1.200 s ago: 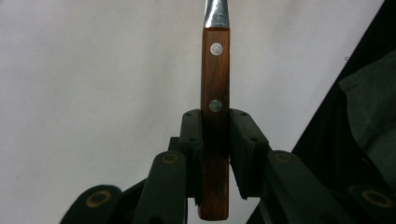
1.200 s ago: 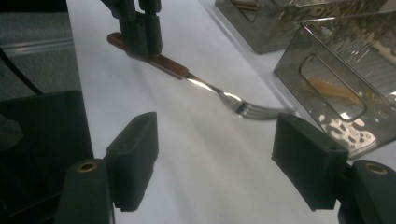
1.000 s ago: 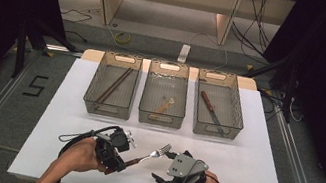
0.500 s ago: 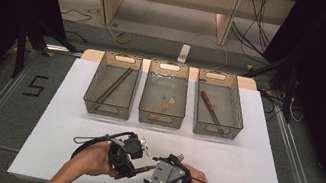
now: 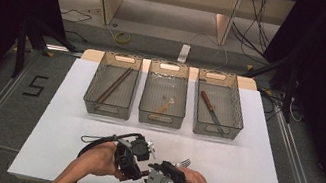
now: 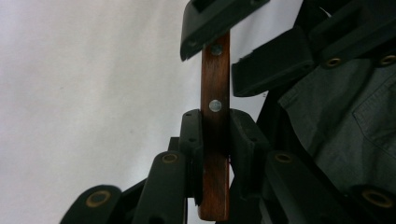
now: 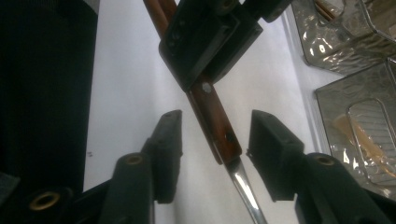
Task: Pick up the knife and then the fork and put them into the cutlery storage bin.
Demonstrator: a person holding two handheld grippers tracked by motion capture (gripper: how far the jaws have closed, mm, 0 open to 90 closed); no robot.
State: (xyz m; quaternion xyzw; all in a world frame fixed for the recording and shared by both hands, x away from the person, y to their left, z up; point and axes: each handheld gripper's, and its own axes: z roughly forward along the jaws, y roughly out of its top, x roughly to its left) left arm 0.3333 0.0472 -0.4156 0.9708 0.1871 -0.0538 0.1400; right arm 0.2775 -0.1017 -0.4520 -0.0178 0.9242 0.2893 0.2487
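A: Where's the fork (image 5: 182,163) now?

B: Low over the white table sheet (image 5: 72,106), near the front edge, between both hands. Left gripper (image 5: 139,149) is clamped on its wooden handle (image 6: 215,116), pads tight on both flat sides in the left gripper view.

A: And the right gripper (image 5: 163,180)?

B: Jaws apart, one each side of the handle's lower end, where wood meets the metal neck (image 7: 243,186). Gaps on both sides in the right gripper view, so no contact yet. They've just been closing, tho.

A: What changed vs a sec ago?

B: Hands were further apart then, fork tines out in the open btwn them. Now the right one has slid in under the left and the grippers nearly overlap; only the tine tips peek out by the right gripper in the high view. Looks like a handover starting, left to right, imo.

A: Materials?

B: Handle's reddish-brown wood, glossy, flat slab w/ round metal rivets. Neck is polished steel, narrow, shiny. Pads are matte black blocks. Narrow smooth neck could slip, so a grip on the wood seems safer.

A: Bins?

B: Three clear ribbed plastic trays at the far side: left tray (image 5: 99,67) w/ chopsticks, middle tray (image 5: 148,89) w/ a pale spoon, right tray (image 5: 236,104) w/ a wood-handled knife. No fork tray obvious.
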